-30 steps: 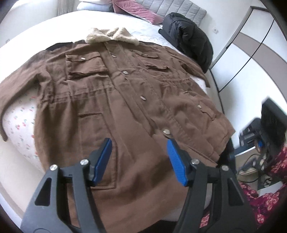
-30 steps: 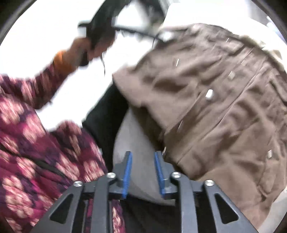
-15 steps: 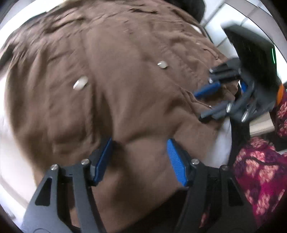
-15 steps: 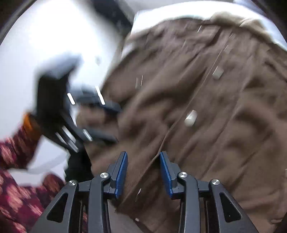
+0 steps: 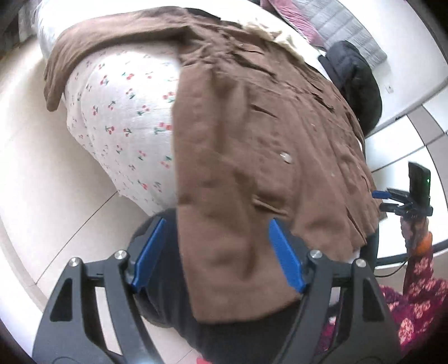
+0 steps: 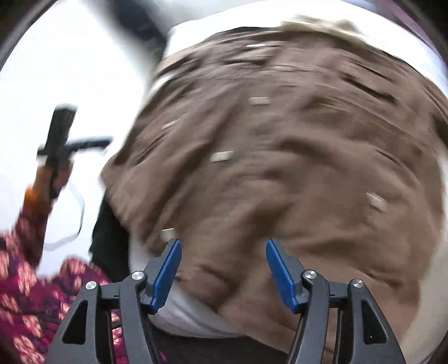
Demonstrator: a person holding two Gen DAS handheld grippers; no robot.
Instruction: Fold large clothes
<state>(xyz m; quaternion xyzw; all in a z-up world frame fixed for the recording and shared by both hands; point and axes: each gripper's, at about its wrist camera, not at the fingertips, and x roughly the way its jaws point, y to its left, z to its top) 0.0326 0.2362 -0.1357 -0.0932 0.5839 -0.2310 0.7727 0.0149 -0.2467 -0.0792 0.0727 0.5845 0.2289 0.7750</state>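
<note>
A large brown coat (image 5: 252,117) with a pale fleece collar lies spread front-up on the bed, its hem hanging over the near edge. My left gripper (image 5: 218,252) is open, its blue pads either side of the coat's lower left hem corner. My right gripper (image 6: 221,266) is open over the lower hem on the other side of the coat (image 6: 280,154); this view is blurred. The right gripper also shows in the left wrist view (image 5: 392,200) beside the hem, and the left gripper in the right wrist view (image 6: 70,145).
The bed has a white cherry-print sheet (image 5: 120,112). A black puffer jacket (image 5: 355,81) and pillows (image 5: 330,22) lie at the head end. Pale tiled floor (image 5: 36,182) lies to the left. A white wardrobe (image 5: 406,131) stands at the right.
Both grippers dropped from above the coat to its hem at the bed's near edge. The right gripper's jaws opened wider. The left gripper swung to the lower left corner.
</note>
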